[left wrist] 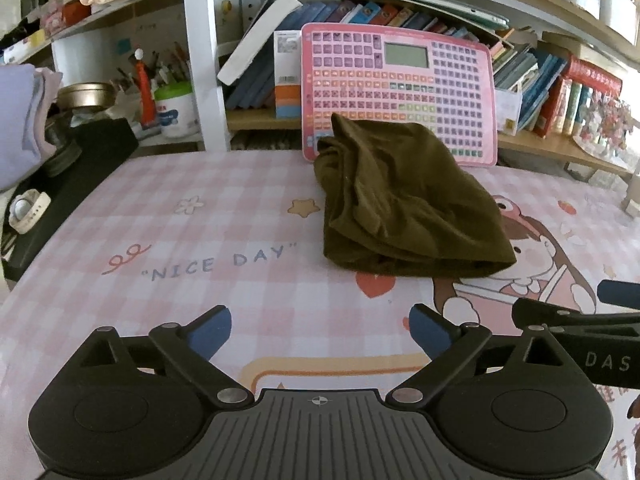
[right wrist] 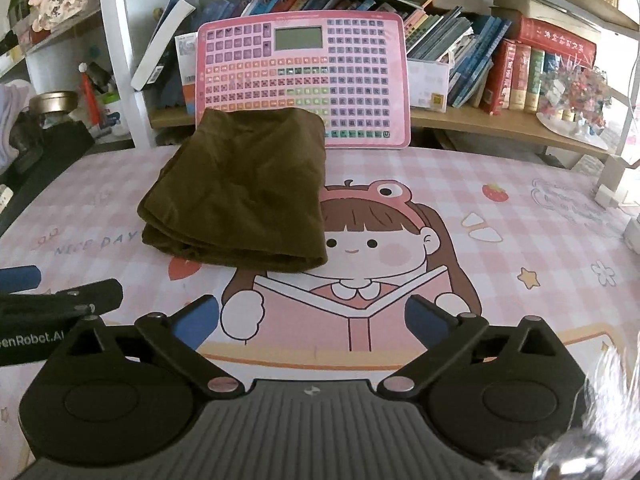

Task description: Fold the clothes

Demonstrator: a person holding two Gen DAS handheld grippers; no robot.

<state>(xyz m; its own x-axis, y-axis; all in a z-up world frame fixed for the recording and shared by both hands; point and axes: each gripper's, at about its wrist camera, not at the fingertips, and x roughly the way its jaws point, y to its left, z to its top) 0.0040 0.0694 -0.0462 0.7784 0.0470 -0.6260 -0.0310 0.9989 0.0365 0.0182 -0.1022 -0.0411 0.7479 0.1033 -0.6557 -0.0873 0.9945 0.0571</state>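
Observation:
An olive-brown garment (left wrist: 404, 200) lies folded in a thick bundle on the pink checked desk mat (left wrist: 180, 240). It also shows in the right wrist view (right wrist: 244, 192), left of the cartoon girl print. My left gripper (left wrist: 320, 332) is open and empty, above the mat, short of the garment. My right gripper (right wrist: 312, 320) is open and empty, over the cartoon print, short of the garment's near right corner. Each gripper shows at the edge of the other's view.
A pink keyboard-like learning board (left wrist: 400, 92) leans against the bookshelf (right wrist: 500, 120) behind the garment. A black box (left wrist: 72, 184) with a watch, jars and a lilac cloth (left wrist: 20, 120) stand at the left. White items sit at the right edge (right wrist: 628, 216).

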